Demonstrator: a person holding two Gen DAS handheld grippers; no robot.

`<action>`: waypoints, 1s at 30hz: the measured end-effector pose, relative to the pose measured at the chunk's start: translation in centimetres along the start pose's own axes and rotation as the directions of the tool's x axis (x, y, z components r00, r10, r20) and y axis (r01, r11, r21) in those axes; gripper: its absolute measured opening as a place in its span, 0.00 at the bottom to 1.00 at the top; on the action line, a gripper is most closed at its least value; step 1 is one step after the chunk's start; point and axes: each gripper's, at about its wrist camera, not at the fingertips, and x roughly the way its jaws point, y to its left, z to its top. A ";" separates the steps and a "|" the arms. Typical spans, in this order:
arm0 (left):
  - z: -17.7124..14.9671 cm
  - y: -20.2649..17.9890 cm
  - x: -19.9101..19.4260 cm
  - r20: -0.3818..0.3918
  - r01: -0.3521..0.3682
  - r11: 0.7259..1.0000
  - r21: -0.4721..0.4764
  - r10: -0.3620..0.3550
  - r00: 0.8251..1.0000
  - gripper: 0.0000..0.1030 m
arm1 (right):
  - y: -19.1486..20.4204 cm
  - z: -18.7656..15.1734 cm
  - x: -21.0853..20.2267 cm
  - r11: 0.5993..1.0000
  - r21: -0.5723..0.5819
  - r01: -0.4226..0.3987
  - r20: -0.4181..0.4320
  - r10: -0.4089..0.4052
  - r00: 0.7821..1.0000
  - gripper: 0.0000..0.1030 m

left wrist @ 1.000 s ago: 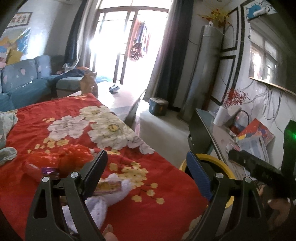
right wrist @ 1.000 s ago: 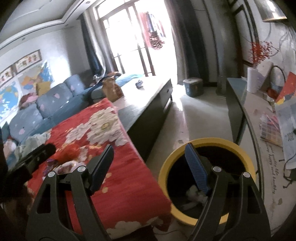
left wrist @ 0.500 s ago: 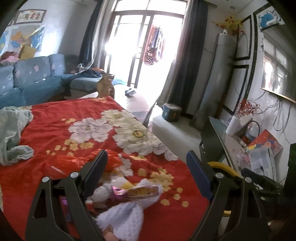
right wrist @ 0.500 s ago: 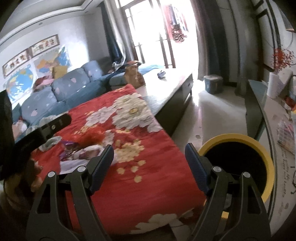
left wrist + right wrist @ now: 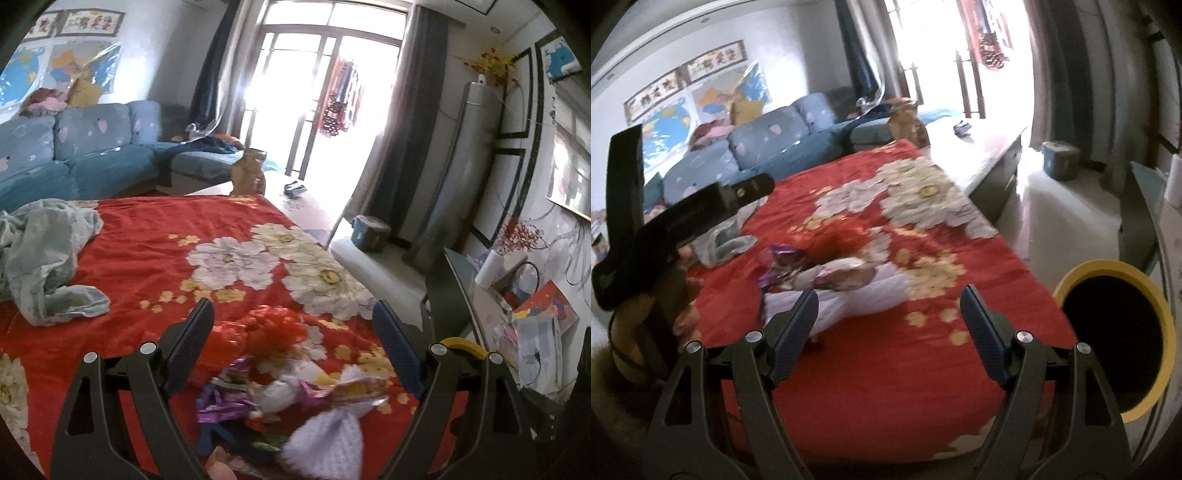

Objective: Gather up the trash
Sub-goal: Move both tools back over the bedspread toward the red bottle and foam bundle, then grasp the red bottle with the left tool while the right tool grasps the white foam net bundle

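A pile of trash lies on the red flowered cloth (image 5: 147, 236): purple wrappers (image 5: 225, 402), an orange-red plastic bag (image 5: 277, 328), a snack wrapper (image 5: 354, 387) and a white crumpled piece (image 5: 325, 443). My left gripper (image 5: 291, 321) hangs open just above and before the pile, nothing between its pads. My right gripper (image 5: 888, 299) is open too, with the same pile (image 5: 827, 273) just beyond its left finger. The yellow-rimmed black bin (image 5: 1108, 266) stands on the floor at the right. One of the left gripper's fingers (image 5: 746, 190) and the hand holding it (image 5: 687, 317) show at the left.
A grey-green cloth (image 5: 44, 251) lies on the left of the red cloth. Behind are a blue sofa (image 5: 92, 155) and a low table with a brown object (image 5: 247, 173). A side desk with papers (image 5: 535, 332) lines the right wall. A small blue bucket (image 5: 369, 229) sits on the floor.
Both grippers have swung left, away from the bin and toward the trash pile. The pile now sits larger and nearer the jaws; the bin has slid to the right edge. Both stay open.
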 end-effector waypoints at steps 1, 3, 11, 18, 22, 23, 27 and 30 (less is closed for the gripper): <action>0.0 0.6 0.0 -0.002 -0.009 1.000 -0.010 0.009 1.000 0.82 | 0.4 -0.1 0.2 1.000 -0.003 -0.008 -0.006 0.008 1.000 0.69; 0.1 1.4 0.0 -0.007 -0.020 1.000 -0.023 0.020 1.000 0.82 | 1.1 -0.2 0.6 1.000 -0.006 -0.021 -0.020 0.020 1.000 0.69; 0.4 5.4 0.2 -0.034 -0.060 0.993 -0.104 0.057 0.998 0.82 | 3.3 -0.8 3.2 0.998 0.006 -0.057 -0.084 0.057 0.995 0.69; -0.2 9.6 0.9 -0.084 -0.123 0.976 -0.181 0.109 0.990 0.82 | 3.8 -1.3 4.9 0.997 0.033 -0.068 -0.126 0.072 0.989 0.69; -1.1 11.4 1.6 -0.133 -0.148 0.962 -0.229 0.120 0.984 0.81 | 3.7 -1.5 5.5 0.996 0.050 -0.077 -0.138 0.083 0.987 0.68; -1.3 11.7 1.8 -0.142 -0.151 0.959 -0.239 0.119 0.983 0.81 | 3.8 -1.5 5.7 0.995 0.056 -0.081 -0.141 0.088 0.986 0.67; -2.2 12.7 2.7 -0.188 -0.142 0.947 -0.289 0.089 0.978 0.77 | 3.7 -1.7 6.5 0.991 0.080 -0.106 -0.166 0.118 0.979 0.59; -2.9 12.8 3.4 -0.214 -0.135 0.940 -0.314 0.069 0.974 0.69 | 3.5 -2.0 7.2 0.984 0.113 -0.135 -0.190 0.155 0.970 0.54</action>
